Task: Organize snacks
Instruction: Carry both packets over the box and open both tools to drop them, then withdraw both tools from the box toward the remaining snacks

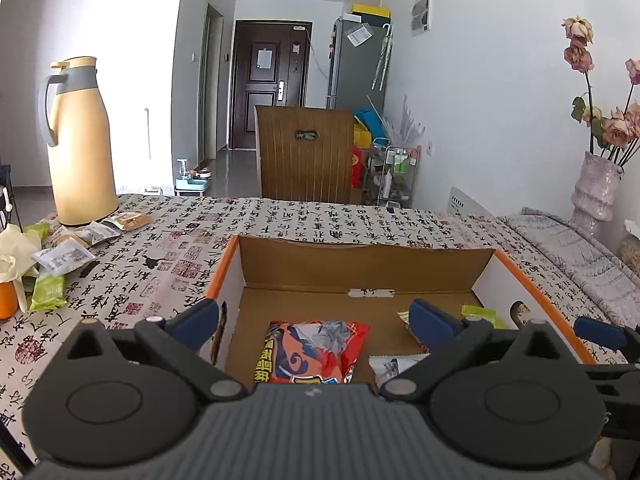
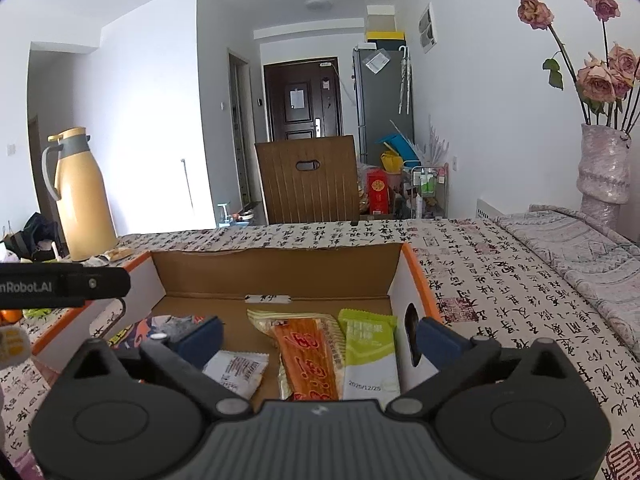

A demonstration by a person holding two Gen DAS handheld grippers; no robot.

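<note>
An open cardboard box with an orange rim sits on the calligraphy-print tablecloth. My left gripper hangs open over the box's left half, just above a red-orange patterned snack packet lying on the box floor; its pads touch nothing. My right gripper is open over the right half, above an orange packet, a green packet and a white packet, all lying flat. Several loose packets lie on the table to the box's left.
A tall yellow thermos jug stands at the table's far left, behind the loose snacks. A vase of dried roses stands far right beside a folded cloth. A wooden chair back rises behind the table's far edge.
</note>
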